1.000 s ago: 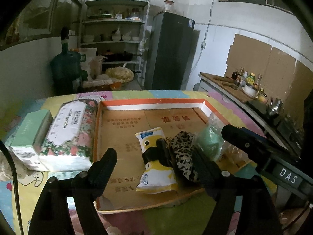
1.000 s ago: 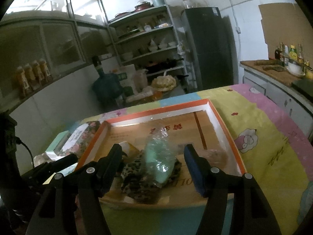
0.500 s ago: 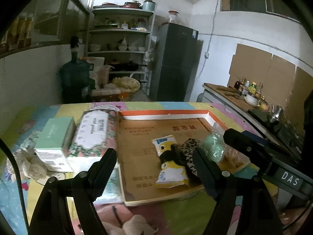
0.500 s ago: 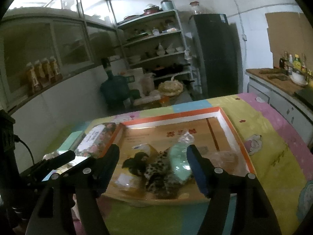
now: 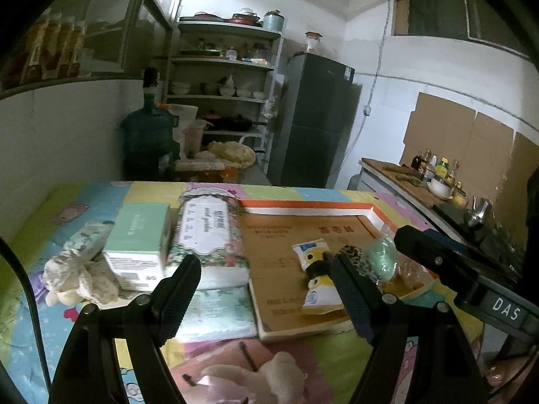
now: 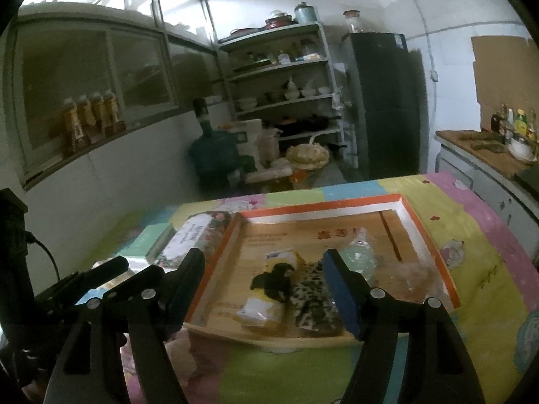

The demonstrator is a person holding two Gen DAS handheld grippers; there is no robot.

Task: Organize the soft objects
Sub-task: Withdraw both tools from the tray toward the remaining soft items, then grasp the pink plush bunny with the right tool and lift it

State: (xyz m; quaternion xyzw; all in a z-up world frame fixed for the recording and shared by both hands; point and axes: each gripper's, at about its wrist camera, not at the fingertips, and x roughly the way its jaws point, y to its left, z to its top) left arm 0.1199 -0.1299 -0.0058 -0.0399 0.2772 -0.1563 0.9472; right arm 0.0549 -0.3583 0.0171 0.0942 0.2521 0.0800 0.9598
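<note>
An orange-rimmed cardboard tray (image 5: 303, 203) (image 6: 323, 207) lies on the patterned cloth. In it lie a yellow pouch (image 5: 316, 279) (image 6: 262, 309), a leopard-print cloth (image 5: 353, 256) (image 6: 310, 303) and a green item in a clear bag (image 5: 380, 256) (image 6: 360, 259). My left gripper (image 5: 266, 289) hangs open over the tray's near left corner with nothing between its fingers. My right gripper (image 6: 266, 286) is open too, held back from the tray's near edge and touching nothing. It shows in the left wrist view as a black bar (image 5: 438, 262).
Left of the tray stand a floral tissue pack (image 5: 209, 229) and a mint-green box (image 5: 138, 235). A flat pale-blue pack (image 5: 215, 309) lies nearer. One cream plush toy (image 5: 77, 276) lies at the far left, another (image 5: 269, 377) under my left gripper. A counter with bottles (image 5: 434, 171) is on the right.
Both grippers have drawn back and up from the tray, so its contents look farther off. The green bag, earlier between the right fingers, now lies beyond them. The left view now takes in the plush toys.
</note>
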